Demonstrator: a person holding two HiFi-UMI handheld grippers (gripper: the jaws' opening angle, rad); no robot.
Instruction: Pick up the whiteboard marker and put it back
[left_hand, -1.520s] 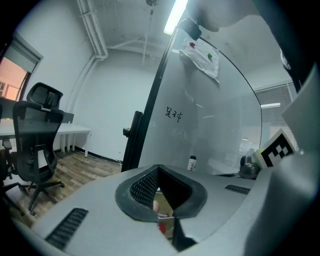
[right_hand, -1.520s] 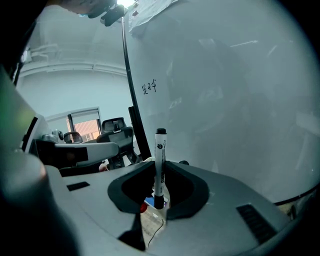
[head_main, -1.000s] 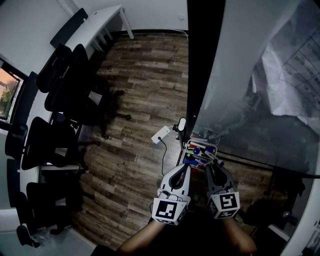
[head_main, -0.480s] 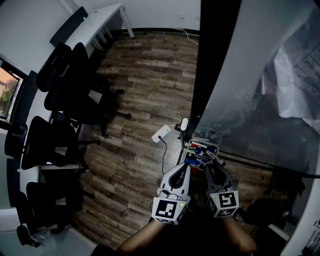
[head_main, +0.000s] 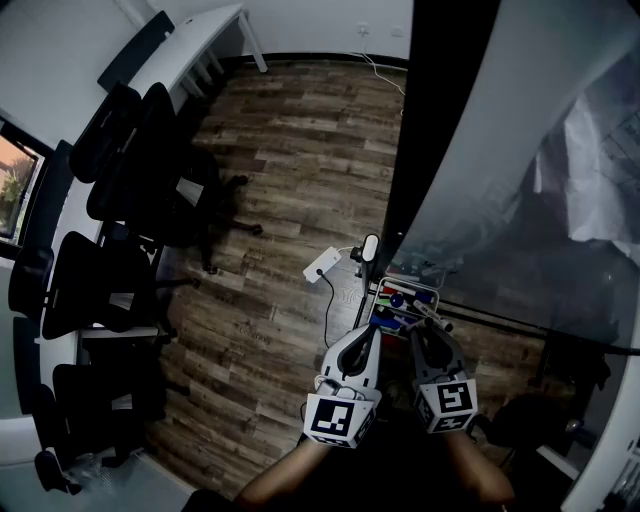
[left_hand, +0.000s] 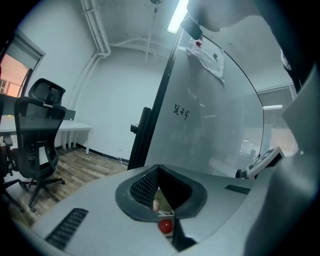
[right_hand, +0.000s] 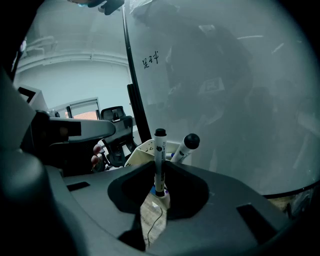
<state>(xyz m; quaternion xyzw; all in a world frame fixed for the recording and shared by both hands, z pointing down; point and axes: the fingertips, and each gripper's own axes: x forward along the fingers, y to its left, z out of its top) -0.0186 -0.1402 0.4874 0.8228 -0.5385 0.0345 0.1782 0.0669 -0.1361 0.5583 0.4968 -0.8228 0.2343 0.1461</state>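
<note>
Whiteboard marker (right_hand: 159, 150) upright, clamped in right tongs (right_hand: 160, 175), left tongs (left_hand: 159, 172) closed, empty

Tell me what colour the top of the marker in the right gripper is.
Black, above a white body. The marker shows best in the right gripper view.
</note>
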